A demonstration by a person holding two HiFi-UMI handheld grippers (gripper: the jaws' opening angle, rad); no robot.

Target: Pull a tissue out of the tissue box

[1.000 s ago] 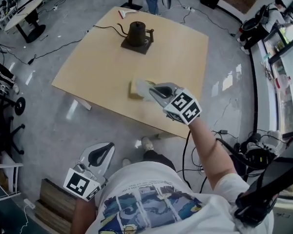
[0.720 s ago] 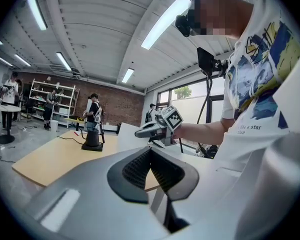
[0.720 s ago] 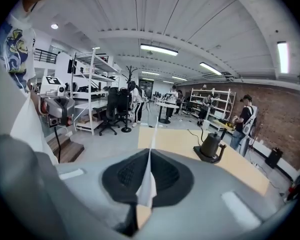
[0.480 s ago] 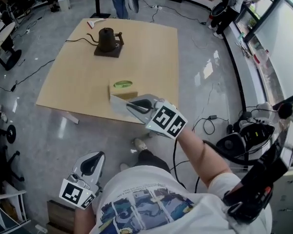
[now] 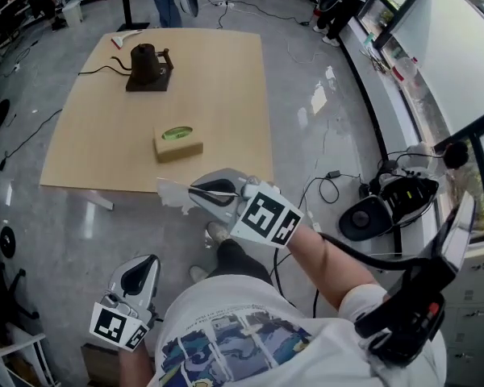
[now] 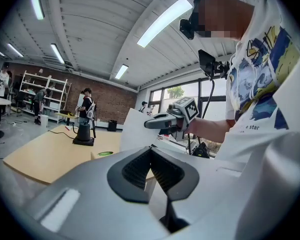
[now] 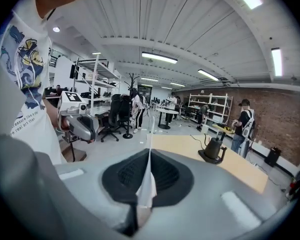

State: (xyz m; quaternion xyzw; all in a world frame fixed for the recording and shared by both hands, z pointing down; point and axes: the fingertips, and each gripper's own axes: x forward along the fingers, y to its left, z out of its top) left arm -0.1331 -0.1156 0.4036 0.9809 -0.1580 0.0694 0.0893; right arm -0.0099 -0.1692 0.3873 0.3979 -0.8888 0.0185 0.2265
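1. Pull looks done: tissue is clear of tissue box, pinched in closed fingers of right gripper, just off counter near edge.
2. Box sits by that near edge.
3. Left gripper: fingers closed, empty, low by torso.
4. Vs earlier: right gripper was over box, now drawn back w/ tissue free.

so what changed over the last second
The right gripper drew back from the tissue box toward the person, carrying the tissue clear of it in shut jaws. The left gripper stayed low and shut; the box and kettle stayed put on the table.
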